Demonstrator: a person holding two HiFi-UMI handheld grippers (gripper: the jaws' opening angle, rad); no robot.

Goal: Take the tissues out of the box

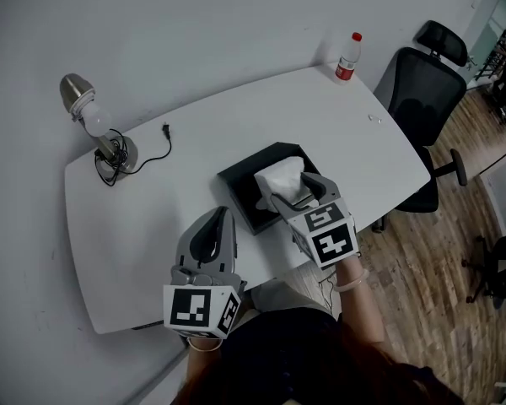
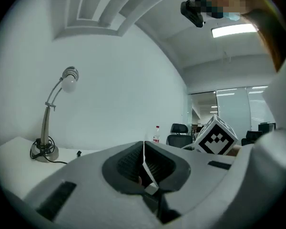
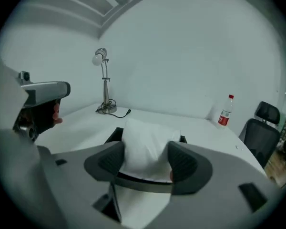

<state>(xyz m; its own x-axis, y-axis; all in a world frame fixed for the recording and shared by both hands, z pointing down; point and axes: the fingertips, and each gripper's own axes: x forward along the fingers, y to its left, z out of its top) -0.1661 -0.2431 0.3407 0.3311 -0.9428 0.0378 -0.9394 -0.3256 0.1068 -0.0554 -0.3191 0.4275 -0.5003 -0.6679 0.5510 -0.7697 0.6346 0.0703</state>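
Observation:
A black tissue box point(image 1: 240, 182) lies flat near the table's front edge, with a white tissue point(image 1: 280, 175) sticking up out of its slot. My right gripper point(image 1: 297, 191) is over the box, its jaws wide apart on either side of the tissue. In the right gripper view the tissue point(image 3: 145, 144) fills the gap between the pads of the right gripper point(image 3: 145, 160), and the box point(image 3: 115, 135) shows just behind. My left gripper point(image 1: 223, 218) hovers at the table's front edge left of the box, shut and empty; its pads point(image 2: 144, 152) meet in a line.
A desk lamp point(image 1: 101, 129) with a black cable stands at the table's left end. A red-capped bottle point(image 1: 347, 57) is at the far right corner. A black office chair point(image 1: 422, 99) stands beyond the right edge of the white table point(image 1: 152, 226).

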